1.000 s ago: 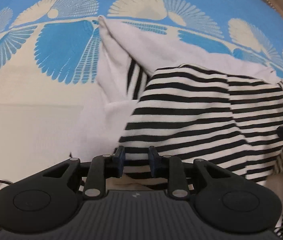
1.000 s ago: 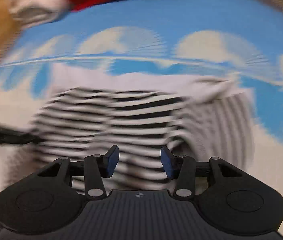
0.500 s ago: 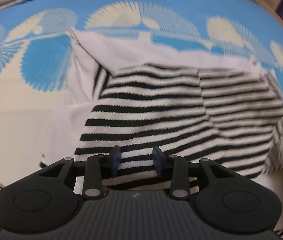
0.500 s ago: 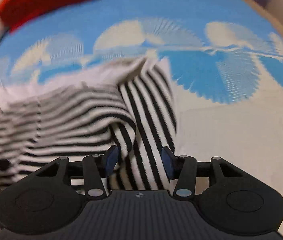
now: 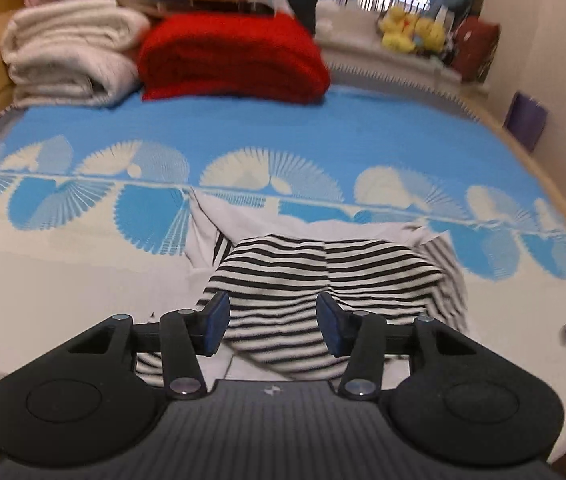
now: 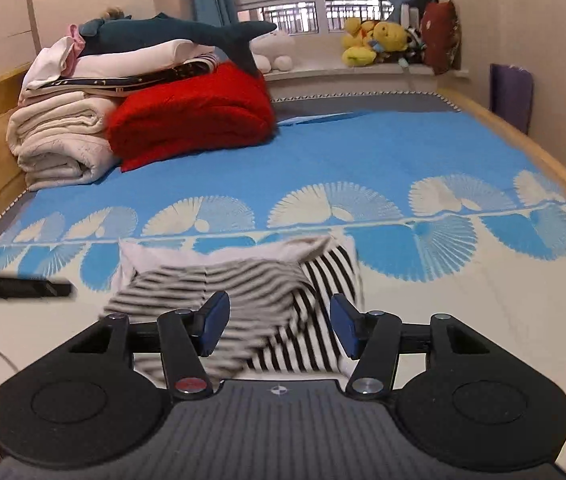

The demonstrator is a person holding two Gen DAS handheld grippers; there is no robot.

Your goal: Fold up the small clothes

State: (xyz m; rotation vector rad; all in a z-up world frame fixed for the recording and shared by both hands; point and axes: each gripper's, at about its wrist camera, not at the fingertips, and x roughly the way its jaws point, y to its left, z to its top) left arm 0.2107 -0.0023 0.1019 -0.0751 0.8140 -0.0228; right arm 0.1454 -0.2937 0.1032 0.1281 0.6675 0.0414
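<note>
- Lying on the bed (image 6: 423,152), one striped garment (image 5: 323,276), partly folded, has its long axis running across the blue band's edge.
- Left claw (image 5: 270,327) and right claw (image 6: 279,330), two in all, hover over it, jaws apart, gripping nothing.
- One red blanket (image 6: 195,116) sits beyond.

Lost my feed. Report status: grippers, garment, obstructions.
Left gripper open, right gripper open, neither holding. Striped garment lies partly folded on the bedspread. Red blanket at far end, well clear.
</note>
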